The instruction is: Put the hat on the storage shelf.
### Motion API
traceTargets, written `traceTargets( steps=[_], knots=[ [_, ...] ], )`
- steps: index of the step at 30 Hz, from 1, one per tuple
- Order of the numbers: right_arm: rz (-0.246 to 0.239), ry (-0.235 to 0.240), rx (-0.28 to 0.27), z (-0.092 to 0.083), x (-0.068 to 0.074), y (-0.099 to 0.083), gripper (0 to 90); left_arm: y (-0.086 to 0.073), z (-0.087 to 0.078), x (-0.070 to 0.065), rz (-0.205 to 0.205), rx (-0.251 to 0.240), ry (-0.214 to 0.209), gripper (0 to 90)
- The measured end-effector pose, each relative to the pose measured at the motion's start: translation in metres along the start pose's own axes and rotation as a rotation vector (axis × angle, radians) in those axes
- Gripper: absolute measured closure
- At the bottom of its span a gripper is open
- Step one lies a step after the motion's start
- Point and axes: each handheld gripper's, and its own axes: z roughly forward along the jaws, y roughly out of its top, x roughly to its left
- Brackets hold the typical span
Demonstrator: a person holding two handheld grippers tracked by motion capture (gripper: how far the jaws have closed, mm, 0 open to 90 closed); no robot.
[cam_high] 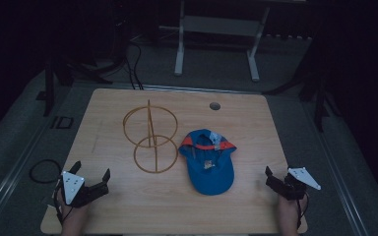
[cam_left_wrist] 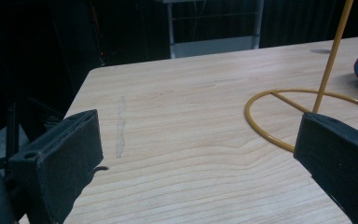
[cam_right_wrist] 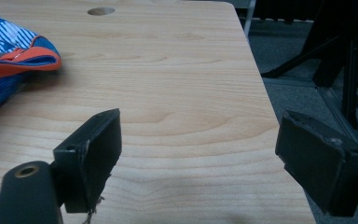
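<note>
Both tools gape empty; the cap (cam_high: 207, 161) lies at ten o'clock from the right tool (cam_high: 278, 180), nearer than the left tool (cam_high: 90, 172).

Readable text: none in any view.
Cap (cam_high: 208, 162): a small pale tag inside the crown, at about 6 o'clock from the striped lining; possibly printed, but too small and dim to read.
Grey plates on the grippers: small dark dots, no characters legible.
Table (cam_high: 128, 206): plain wood grain, no label or number.
Floor, 9 o'clock of the table: a dark rectangular outline, no legible sign.
</note>
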Motion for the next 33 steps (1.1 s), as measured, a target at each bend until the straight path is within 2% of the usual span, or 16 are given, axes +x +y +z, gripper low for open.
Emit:
traceTargets(
  steps=[10,11,12,13,15,17,19,21,24,26,27,28,29,33],
  knots=[
    [0.018,0.05,0.015,0.001,-0.003,0.001,14.3,0.0,0.002,-0.001,-0.004,0.011,-0.01,1.6],
    [0.019,0.06,0.019,0.002,-0.002,0.001,14.3,0.0,0.002,-0.001,-0.001,0.013,-0.012,1.6],
    [0.027,0.096,0.025,0.003,-0.002,0.001,14.3,0.001,0.002,-0.002,-0.001,0.01,-0.017,1.5],
    [0.025,0.109,0.035,0.004,-0.001,0.003,14.3,0.001,0.002,-0.002,-0.001,0.01,-0.017,1.6],
    [0.007,0.124,0.035,0.003,0.001,0.008,14.3,0.001,0.002,-0.002,0.0,0.01,-0.017,1.6],
    [0.01,0.128,0.03,0.002,0.001,0.012,14.3,0.001,0.002,-0.003,-0.003,0.01,-0.019,1.6],
    [0.027,0.164,0.045,0.003,0.001,0.023,13.9,0.001,0.002,-0.003,-0.009,0.008,-0.026,1.5],
    [0.005,0.152,0.056,0.005,0.003,0.03,13.7,0.001,0.002,-0.003,-0.012,0.01,-0.031,1.5],
    [-0.024,0.185,0.071,0.008,0.006,0.041,13.6,0.002,0.002,-0.003,-0.04,0.002,-0.066,1.5],
    [-0.028,0.191,0.067,0.008,0.008,0.044,13.6,0.003,0.001,-0.004,-0.051,-0.002,-0.078,1.5],
    [-0.029,0.218,0.065,0.01,0.011,0.052,13.6,0.003,0.001,-0.004,-0.052,-0.006,-0.089,1.6],
    [-0.029,0.218,0.065,0.01,0.011,0.052,13.6,0.003,0.001,-0.005,-0.041,0.0,-0.093,1.6],
    [-0.059,0.221,0.07,0.013,0.015,0.059,13.5,0.003,0.002,-0.006,-0.019,0.01,-0.085,1.6],
    [-0.082,0.245,0.08,0.018,0.022,0.068,13.5,0.003,0.002,-0.006,-0.029,0.012,-0.091,1.6]
  ],
)
